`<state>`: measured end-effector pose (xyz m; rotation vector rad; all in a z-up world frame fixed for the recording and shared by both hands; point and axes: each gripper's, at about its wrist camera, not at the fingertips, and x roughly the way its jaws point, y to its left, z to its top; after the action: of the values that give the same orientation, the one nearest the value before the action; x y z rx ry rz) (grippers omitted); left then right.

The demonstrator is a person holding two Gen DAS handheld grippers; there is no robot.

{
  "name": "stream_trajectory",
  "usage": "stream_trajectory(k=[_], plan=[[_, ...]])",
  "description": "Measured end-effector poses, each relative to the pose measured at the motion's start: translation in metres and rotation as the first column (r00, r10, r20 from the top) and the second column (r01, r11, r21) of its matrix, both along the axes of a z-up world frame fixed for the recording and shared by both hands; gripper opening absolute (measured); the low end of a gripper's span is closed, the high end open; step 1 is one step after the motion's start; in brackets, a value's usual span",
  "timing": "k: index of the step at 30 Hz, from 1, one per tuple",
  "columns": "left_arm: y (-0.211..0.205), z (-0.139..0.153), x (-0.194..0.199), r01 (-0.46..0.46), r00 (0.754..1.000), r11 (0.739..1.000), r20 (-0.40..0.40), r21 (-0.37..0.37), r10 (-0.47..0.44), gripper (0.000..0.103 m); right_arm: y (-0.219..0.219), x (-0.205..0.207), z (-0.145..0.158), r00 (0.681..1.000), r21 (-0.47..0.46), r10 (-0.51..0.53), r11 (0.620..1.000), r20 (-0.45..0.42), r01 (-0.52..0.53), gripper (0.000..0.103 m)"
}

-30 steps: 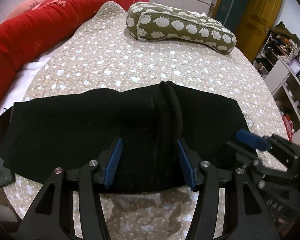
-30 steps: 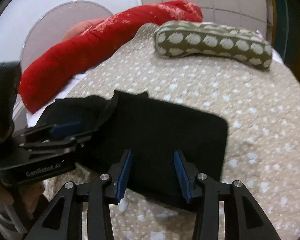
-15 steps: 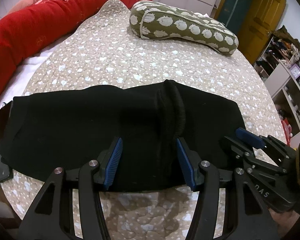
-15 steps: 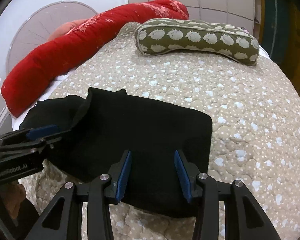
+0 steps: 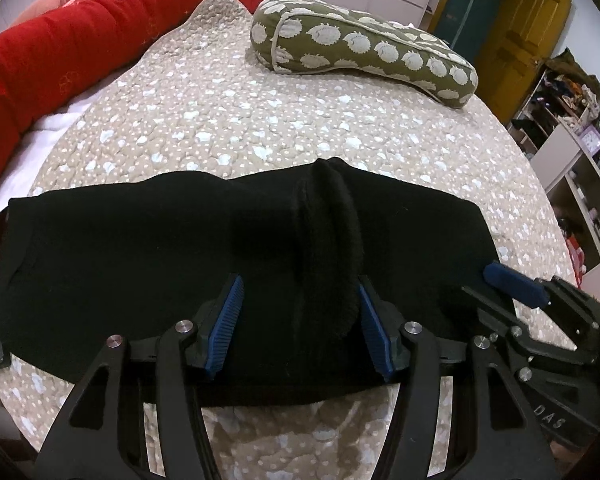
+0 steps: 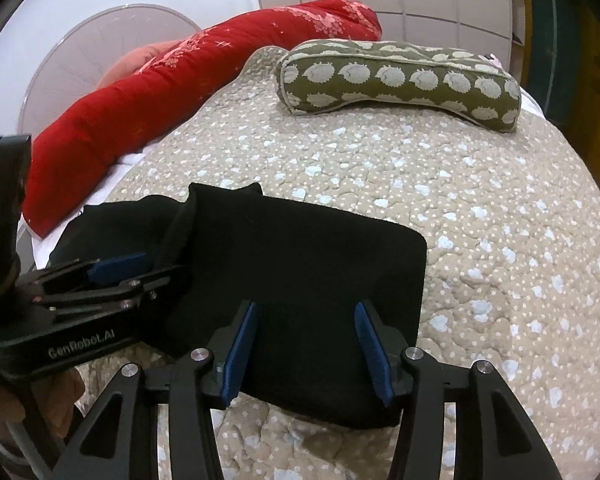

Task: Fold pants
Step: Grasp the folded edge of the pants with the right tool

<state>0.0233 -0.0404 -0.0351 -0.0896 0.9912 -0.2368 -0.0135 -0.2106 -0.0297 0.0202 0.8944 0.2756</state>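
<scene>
one black pants (image 5: 148,264) folded; left gripper (image 5: 300,320), right gripper (image 6: 306,344) jaws just widening, seemingly unpinched

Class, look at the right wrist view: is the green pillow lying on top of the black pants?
No, the green pillow lies apart from the black pants.

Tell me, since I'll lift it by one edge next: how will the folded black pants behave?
The black pants will probably droop, not hold shape: they lie limp, following the quilted bedspread. The raised ridge suggests thick, soft fabric, likely grippy. Layers may slide apart, since nothing pins them.
</scene>
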Motion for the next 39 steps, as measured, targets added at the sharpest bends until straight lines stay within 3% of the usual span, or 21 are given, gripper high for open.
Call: stream_trajectory(k=[4, 11, 13, 21, 29, 37, 39], plan=[[0.001, -0.001, 0.0, 0.0, 1.0, 1.0, 0.001, -0.006, 0.0, 0.06, 0.003, 0.004, -0.011, 1.0, -0.02, 0.006, 1.0, 0.01, -0.006, 0.05], [0.019, 0.012, -0.009, -0.033, 0.999, 0.999, 0.007, -0.035, 0.034, 0.06, 0.007, 0.003, 0.006, 0.999, 0.007, 0.032, 0.999, 0.034, -0.033, 0.049], [0.027, 0.016, -0.013, -0.05, 0.999, 0.998, 0.01, -0.041, 0.051, 0.06, 0.014, 0.004, 0.01, 0.997, 0.003, 0.056, 0.998, 0.046, -0.056, 0.041], [0.052, 0.016, -0.022, -0.11, 0.994, 0.993, 0.0, -0.047, 0.11, 0.06, 0.042, 0.021, 0.012, 0.991, 0.025, 0.121, 0.992, 0.062, -0.123, 0.025], [0.061, 0.015, -0.026, -0.123, 0.992, 0.99, -0.006, -0.063, 0.123, 0.06, 0.088, 0.039, -0.006, 0.984, -0.097, 0.171, 0.981, 0.053, -0.165, 0.025], [0.08, 0.021, -0.037, -0.164, 0.986, 0.982, -0.004, -0.094, 0.165, 0.06, 0.096, 0.032, 0.011, 0.976, -0.076, 0.204, 0.977, 0.072, -0.199, 0.025], [0.085, 0.023, -0.04, -0.178, 0.984, 0.979, -0.003, -0.102, 0.179, 0.067, 0.1, 0.031, 0.012, 0.973, -0.075, 0.218, 0.974, 0.072, -0.213, 0.025]])
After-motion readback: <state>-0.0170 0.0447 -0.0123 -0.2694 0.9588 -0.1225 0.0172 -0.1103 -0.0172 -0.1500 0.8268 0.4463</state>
